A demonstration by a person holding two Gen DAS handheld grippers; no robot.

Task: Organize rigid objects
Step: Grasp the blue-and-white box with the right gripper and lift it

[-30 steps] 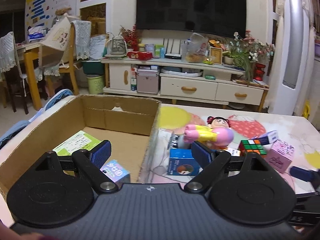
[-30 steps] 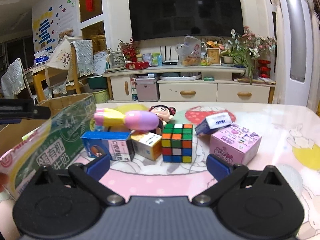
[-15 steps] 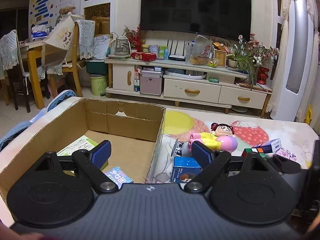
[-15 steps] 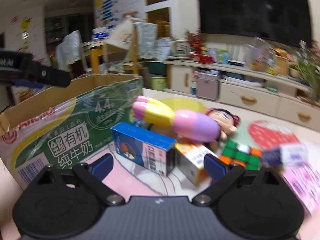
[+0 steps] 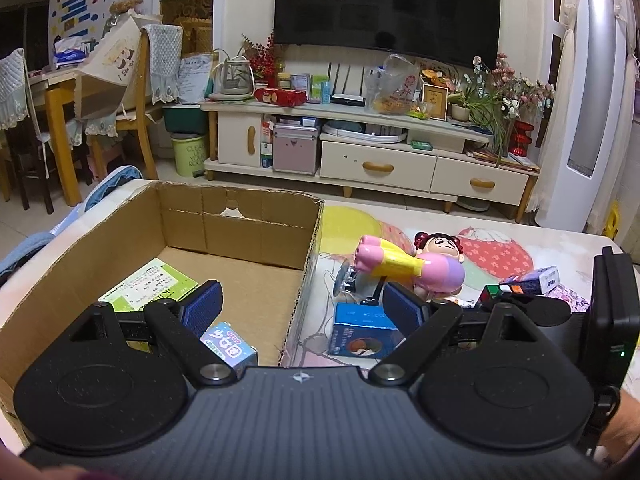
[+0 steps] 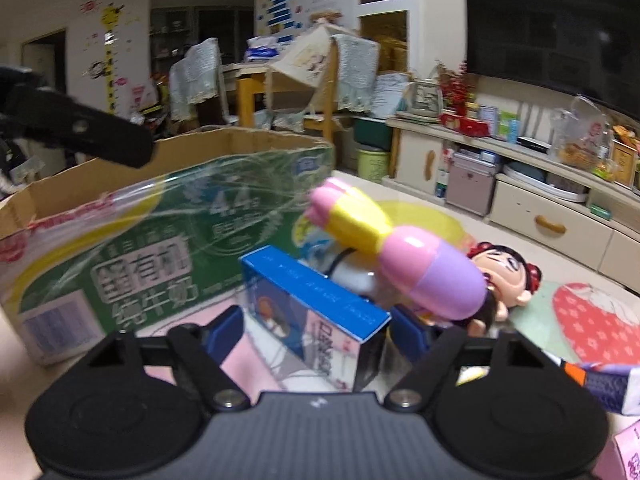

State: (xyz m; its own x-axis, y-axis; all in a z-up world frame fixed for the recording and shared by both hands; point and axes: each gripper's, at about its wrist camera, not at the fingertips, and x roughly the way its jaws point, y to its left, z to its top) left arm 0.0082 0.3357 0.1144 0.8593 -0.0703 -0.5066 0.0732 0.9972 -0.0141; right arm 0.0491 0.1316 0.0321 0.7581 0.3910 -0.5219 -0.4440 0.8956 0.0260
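One blue box (image 6: 316,312) on the table, between the right gripper (image 6: 316,330) jaws, which are closing but not yet pressing; long axis runs diagonally across them. Left gripper (image 5: 300,308) wide, empty, over the carton (image 5: 240,216) edge.

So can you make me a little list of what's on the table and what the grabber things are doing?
box: open cardboard box on the table's left side
inside box: green leaflet, small pastel carton
outside box: blue carton, doll, puzzle cube, pink box
left hand-held gripper: open, empty, over the box's right wall
right hand-held gripper: jaws closing, blue carton between them, not gripped yet
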